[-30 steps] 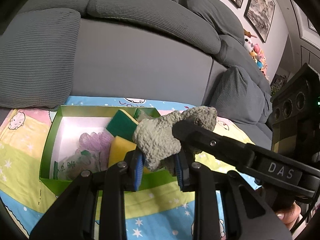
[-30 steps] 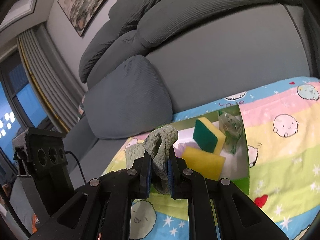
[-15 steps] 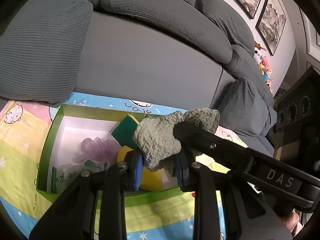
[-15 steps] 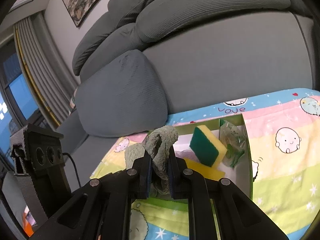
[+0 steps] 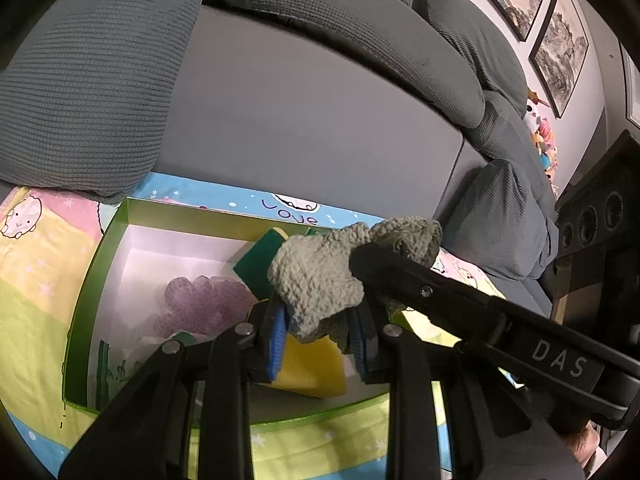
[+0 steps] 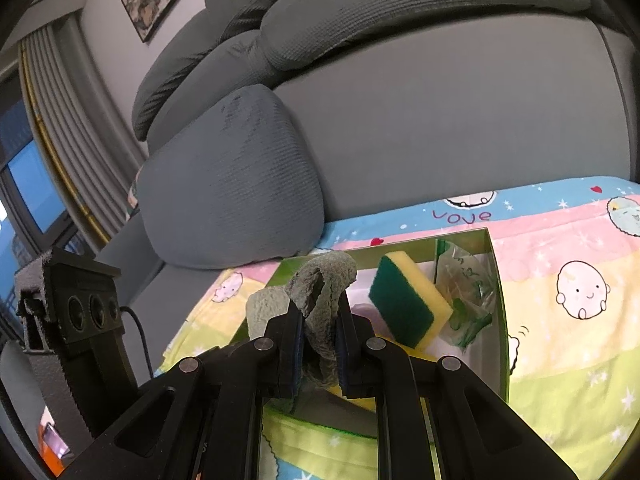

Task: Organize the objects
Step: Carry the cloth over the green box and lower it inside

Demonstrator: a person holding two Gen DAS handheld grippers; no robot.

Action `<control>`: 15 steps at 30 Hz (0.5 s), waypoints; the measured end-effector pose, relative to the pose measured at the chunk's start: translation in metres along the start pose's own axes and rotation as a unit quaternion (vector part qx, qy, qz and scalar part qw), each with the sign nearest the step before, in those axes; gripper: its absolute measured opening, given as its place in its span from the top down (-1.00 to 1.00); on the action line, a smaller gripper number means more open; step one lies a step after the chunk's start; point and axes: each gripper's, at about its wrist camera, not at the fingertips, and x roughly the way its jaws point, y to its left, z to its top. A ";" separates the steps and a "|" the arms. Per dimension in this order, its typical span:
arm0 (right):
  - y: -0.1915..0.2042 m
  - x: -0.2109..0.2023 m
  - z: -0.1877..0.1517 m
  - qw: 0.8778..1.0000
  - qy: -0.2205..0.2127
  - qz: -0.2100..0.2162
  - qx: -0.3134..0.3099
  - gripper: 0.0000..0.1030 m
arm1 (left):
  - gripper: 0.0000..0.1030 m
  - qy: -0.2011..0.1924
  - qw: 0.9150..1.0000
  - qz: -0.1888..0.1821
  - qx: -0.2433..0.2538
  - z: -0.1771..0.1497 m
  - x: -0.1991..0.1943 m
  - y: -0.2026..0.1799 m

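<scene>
A grey-green knitted cloth (image 5: pixel 320 280) is stretched between both grippers above the green box (image 5: pixel 92 280). My left gripper (image 5: pixel 320 334) is shut on one end of it, blue pads pressing its folds. My right gripper (image 6: pixel 318 344) is shut on the other end of the cloth (image 6: pixel 324 292), and its black finger (image 5: pixel 440 304) crosses the left wrist view. Inside the white-lined box (image 6: pixel 498 300) lie a green-and-yellow sponge (image 6: pixel 404 304), a flat yellow sponge (image 5: pixel 312 368), a purple mesh item (image 5: pixel 204 304) and a clear plastic packet (image 6: pixel 464 296).
The box sits on a pastel cartoon-print blanket (image 6: pixel 568 320) in front of a grey sofa (image 5: pixel 300 120) with loose cushions (image 6: pixel 232 184). The other gripper's black camera block (image 6: pixel 80 312) stands at the left of the right wrist view. Framed pictures (image 5: pixel 560 48) hang on the wall.
Both grippers have carried the cloth forward and slightly down over the box, which now looks nearer and lies under the fingers. Both grips are unchanged.
</scene>
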 end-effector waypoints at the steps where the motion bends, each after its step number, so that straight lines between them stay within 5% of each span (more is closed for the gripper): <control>1: -0.001 0.002 0.000 1.000 0.002 0.000 0.001 0.72 | 0.50 0.002 1.000 0.001 -0.001 0.001 0.002 0.001; 15: -0.010 0.033 -0.002 1.000 0.025 0.004 0.013 0.72 | 0.50 0.027 0.999 0.022 -0.020 0.001 0.019 0.020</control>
